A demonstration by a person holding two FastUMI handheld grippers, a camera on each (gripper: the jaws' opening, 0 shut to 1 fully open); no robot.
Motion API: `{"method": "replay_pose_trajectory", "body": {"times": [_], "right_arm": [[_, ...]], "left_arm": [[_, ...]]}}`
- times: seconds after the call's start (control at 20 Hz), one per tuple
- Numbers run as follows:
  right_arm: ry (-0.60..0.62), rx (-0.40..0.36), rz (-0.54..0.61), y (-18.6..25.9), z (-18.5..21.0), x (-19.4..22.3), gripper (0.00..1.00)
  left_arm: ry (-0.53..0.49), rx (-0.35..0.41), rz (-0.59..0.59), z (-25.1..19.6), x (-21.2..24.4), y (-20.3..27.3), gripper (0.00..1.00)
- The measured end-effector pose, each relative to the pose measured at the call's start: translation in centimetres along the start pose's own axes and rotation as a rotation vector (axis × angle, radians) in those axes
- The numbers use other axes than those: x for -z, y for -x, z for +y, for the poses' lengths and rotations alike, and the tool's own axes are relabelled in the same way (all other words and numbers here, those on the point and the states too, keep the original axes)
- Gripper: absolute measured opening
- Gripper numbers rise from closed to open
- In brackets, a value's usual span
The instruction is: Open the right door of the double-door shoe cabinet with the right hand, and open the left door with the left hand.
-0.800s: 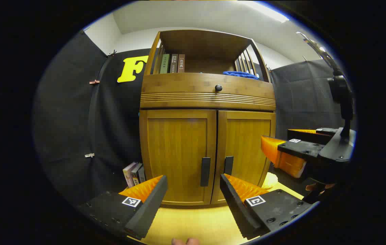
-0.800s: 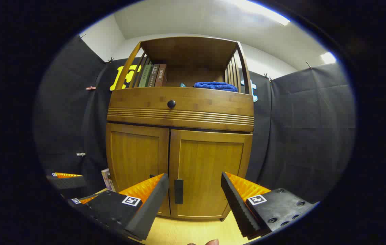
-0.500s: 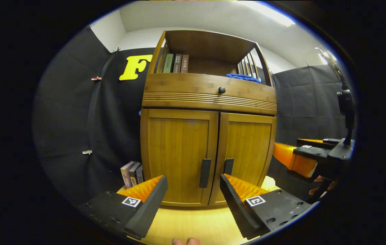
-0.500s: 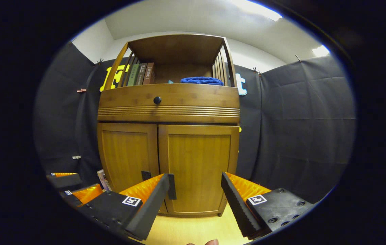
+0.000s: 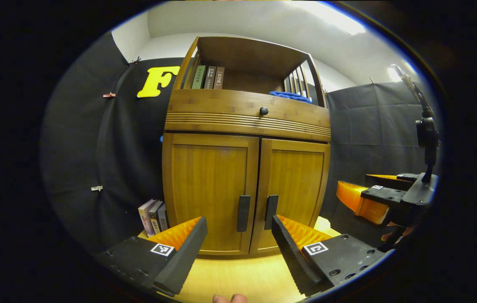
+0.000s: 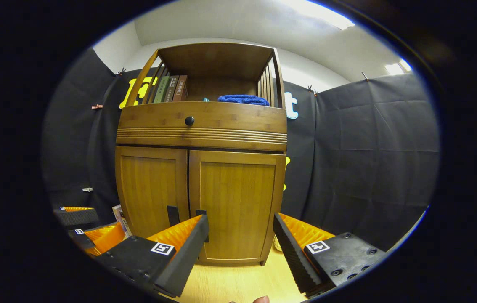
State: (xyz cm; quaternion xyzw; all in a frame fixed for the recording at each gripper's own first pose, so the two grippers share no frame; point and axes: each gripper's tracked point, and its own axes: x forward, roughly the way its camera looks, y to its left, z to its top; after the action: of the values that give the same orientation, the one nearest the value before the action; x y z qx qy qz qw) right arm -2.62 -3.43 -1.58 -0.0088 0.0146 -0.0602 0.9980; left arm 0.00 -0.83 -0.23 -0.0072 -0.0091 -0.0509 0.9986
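Note:
A wooden shoe cabinet stands ahead with its left door (image 5: 209, 193) and right door (image 5: 295, 189) both shut. Two dark vertical handles (image 5: 243, 207) (image 5: 270, 206) sit side by side at the centre seam. My left gripper (image 5: 238, 223) is open and short of the doors, with the handles showing between its fingers. The right gripper (image 5: 373, 193) hovers open off to the right of the cabinet. In the right gripper view, my right gripper (image 6: 240, 221) is open before the right door (image 6: 238, 202). That door's handle (image 6: 202, 212) is partly hidden behind one finger. The left gripper (image 6: 87, 227) shows low left.
Above the doors is a drawer with a round knob (image 5: 263, 111). The open top shelf holds books (image 5: 209, 77) and a blue cloth (image 5: 289, 96). More books (image 5: 152, 214) stand on the light wooden floor (image 5: 238, 277) left of the cabinet. Black cloth walls surround it.
The cabinet has drifted left in both views. In the right gripper view the right handle moved from between the fingers to behind the left finger. Both doors remain shut.

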Motion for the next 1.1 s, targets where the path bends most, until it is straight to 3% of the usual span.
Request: {"method": "replay_pose_trajectory", "body": {"times": [0.6, 0.85, 1.1], "right_arm": [[0.047, -0.042, -0.01, -0.5, 0.0, 0.1, 0.97], [0.018, -0.091, 0.011, -4.0, 1.5, 2.0, 0.97], [-0.058, -0.156, 0.08, -8.9, 4.8, 6.4, 1.0]], "left_arm": [[0.0, 0.009, -0.035, -0.2, -0.6, 0.0, 0.96], [-0.019, -0.009, -0.03, 0.9, -0.1, -0.4, 0.96], [-0.001, -0.093, 0.014, 3.4, 1.7, -0.5, 0.96]]}}
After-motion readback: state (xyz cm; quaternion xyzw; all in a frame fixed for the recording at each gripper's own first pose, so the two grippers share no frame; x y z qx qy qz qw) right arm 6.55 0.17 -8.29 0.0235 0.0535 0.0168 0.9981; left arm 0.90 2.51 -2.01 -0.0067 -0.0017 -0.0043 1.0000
